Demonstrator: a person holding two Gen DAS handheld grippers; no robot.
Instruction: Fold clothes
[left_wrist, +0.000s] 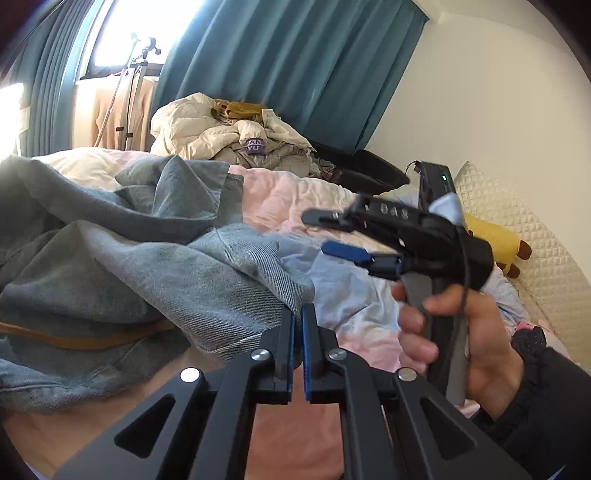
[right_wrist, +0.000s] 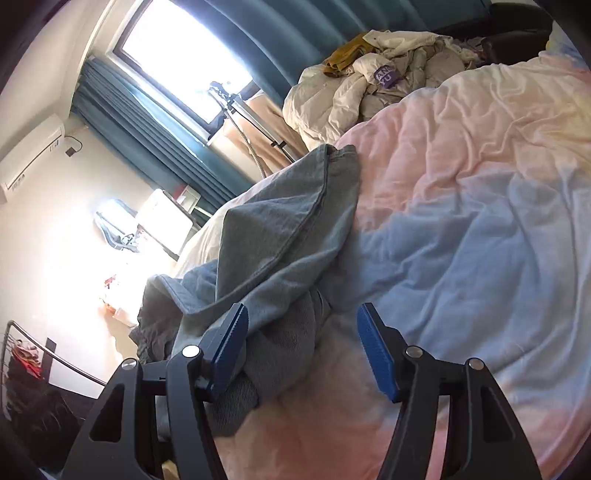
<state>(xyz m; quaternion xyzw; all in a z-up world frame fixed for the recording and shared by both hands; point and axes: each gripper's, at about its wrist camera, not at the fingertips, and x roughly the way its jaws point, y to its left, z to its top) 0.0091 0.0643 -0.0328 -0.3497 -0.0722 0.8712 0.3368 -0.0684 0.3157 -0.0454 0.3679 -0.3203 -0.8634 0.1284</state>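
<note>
A grey-blue denim garment (left_wrist: 147, 251) lies crumpled on the pink and blue bed cover (left_wrist: 332, 199). My left gripper (left_wrist: 298, 314) is shut on an edge of the denim garment and holds it lifted. My right gripper (left_wrist: 325, 232) shows in the left wrist view, held in a hand, open and empty above the bed. In the right wrist view my right gripper (right_wrist: 303, 325) is open over the garment (right_wrist: 280, 229), whose folds lie between and beside its left pad (right_wrist: 229, 347).
A heap of cream and grey clothes (left_wrist: 236, 133) lies at the far end of the bed. Teal curtains (left_wrist: 295, 59) and a bright window are behind. A yellow plush toy (left_wrist: 495, 240) and a quilted headboard (left_wrist: 535, 236) are at right.
</note>
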